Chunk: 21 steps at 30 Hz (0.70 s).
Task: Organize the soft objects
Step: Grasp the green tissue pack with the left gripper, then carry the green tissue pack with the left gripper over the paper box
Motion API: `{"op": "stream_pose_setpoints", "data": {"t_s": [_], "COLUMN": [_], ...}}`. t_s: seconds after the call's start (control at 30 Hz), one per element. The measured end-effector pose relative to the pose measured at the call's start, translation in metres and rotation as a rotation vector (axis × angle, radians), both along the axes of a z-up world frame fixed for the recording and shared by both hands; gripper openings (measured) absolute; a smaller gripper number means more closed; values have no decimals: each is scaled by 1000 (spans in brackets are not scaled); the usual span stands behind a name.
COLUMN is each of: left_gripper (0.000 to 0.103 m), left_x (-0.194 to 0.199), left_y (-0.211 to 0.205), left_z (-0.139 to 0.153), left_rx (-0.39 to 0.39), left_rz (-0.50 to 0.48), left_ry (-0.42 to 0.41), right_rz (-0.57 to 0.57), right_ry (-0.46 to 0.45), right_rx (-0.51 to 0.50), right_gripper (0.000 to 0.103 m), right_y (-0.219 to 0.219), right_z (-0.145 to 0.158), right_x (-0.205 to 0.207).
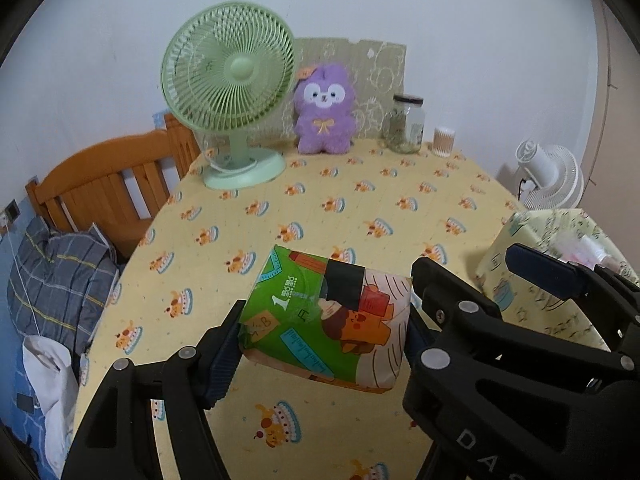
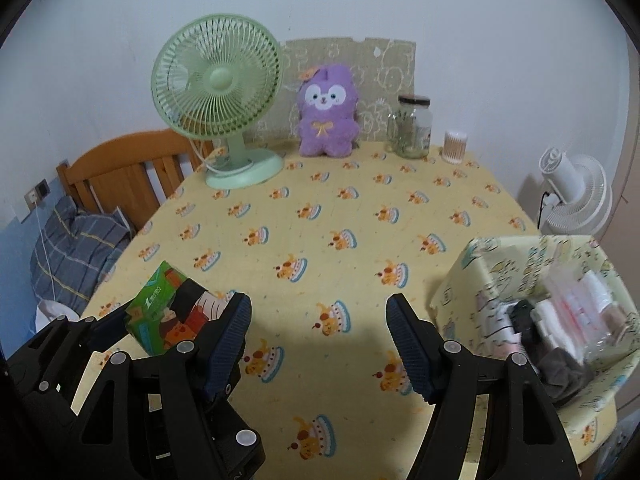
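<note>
A soft tissue pack [image 1: 320, 320], green with cartoon print, hangs above the yellow tablecloth [image 1: 320, 208]. My left gripper [image 1: 322, 340] is shut on the pack, one pad pressing each short end. From the right wrist view the same pack [image 2: 168, 312] shows at the lower left, inside the left gripper. My right gripper [image 2: 320, 340] stands open over the tablecloth [image 2: 320, 220] with nothing between its fingers. A purple plush toy [image 1: 324, 110] [image 2: 328, 112] sits upright at the table's far edge. A patterned fabric box [image 2: 472, 280] [image 1: 520, 248] at the right holds dark socks and clear packets.
A green desk fan [image 2: 218, 108] stands at the back left. A glass jar [image 2: 412, 128] and a cotton swab tub [image 2: 454, 146] stand at the back right. A white fan [image 2: 576, 196] is beyond the table. A wooden headboard [image 1: 108, 184] and grey bedding [image 1: 56, 276] lie left.
</note>
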<state>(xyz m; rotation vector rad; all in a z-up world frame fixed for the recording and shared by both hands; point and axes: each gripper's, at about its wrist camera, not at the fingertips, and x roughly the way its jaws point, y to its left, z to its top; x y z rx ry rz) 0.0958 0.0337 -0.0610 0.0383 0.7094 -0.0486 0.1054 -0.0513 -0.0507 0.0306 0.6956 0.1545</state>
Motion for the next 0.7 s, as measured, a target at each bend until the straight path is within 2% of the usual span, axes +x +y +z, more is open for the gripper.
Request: {"op": "stream_pose_setpoints", "data": {"t_s": [0.7], "left_gripper": [75], "left_x": [-25], "left_y": [-33], "left_z": [60], "left_rx": [15], "left_rz": [-25], "left_ry": [-128], "right_rz": [-13], "right_ry": [-122], "right_rx": [-4], "right_gripper": [73], "right_y": [-35], "right_z": [65], "right_x": [-29]}}
